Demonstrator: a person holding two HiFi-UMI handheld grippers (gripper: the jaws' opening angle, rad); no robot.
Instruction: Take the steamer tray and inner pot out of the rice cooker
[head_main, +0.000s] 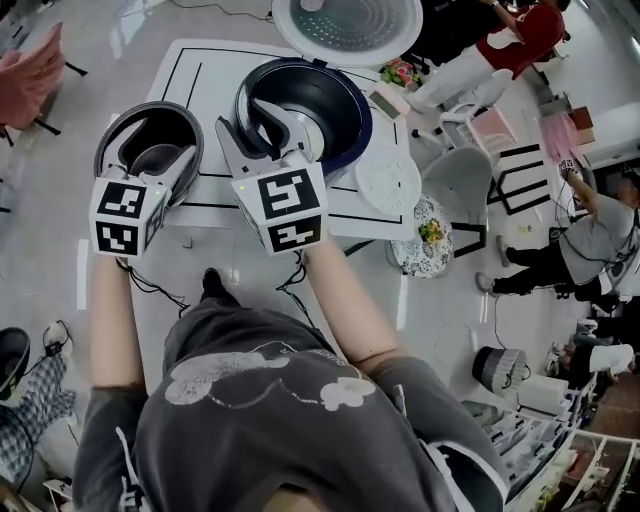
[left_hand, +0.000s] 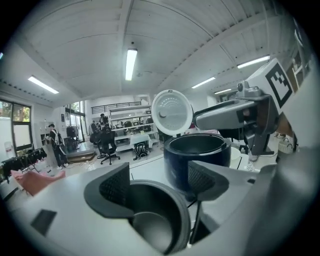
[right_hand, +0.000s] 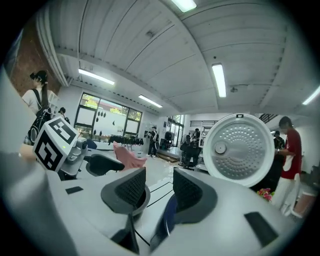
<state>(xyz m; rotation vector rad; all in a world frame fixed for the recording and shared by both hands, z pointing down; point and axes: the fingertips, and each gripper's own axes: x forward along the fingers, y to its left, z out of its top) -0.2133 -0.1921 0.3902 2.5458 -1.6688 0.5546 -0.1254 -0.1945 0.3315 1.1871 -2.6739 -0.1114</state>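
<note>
The dark blue rice cooker (head_main: 335, 110) stands on the white table (head_main: 205, 70) with its lid (head_main: 348, 25) swung up; its bowl looks empty. The dark grey inner pot (head_main: 185, 130) sits on the table to the cooker's left. The white perforated steamer tray (head_main: 388, 180) lies flat to the cooker's right. My left gripper (head_main: 155, 150) hovers open above the pot (left_hand: 150, 220), nothing between its pads (left_hand: 114, 187). My right gripper (head_main: 262, 135) hangs open over the cooker's near-left rim, holding nothing. In the right gripper view, the gripper (right_hand: 155, 190) faces the lid (right_hand: 239, 150).
A grey office chair (head_main: 455, 180) and a round patterned stool (head_main: 430, 235) stand right of the table. A person in red (head_main: 520, 40) sits beyond the far right corner. A pink chair (head_main: 25, 75) is far left. Cables trail on the floor below the table's near edge.
</note>
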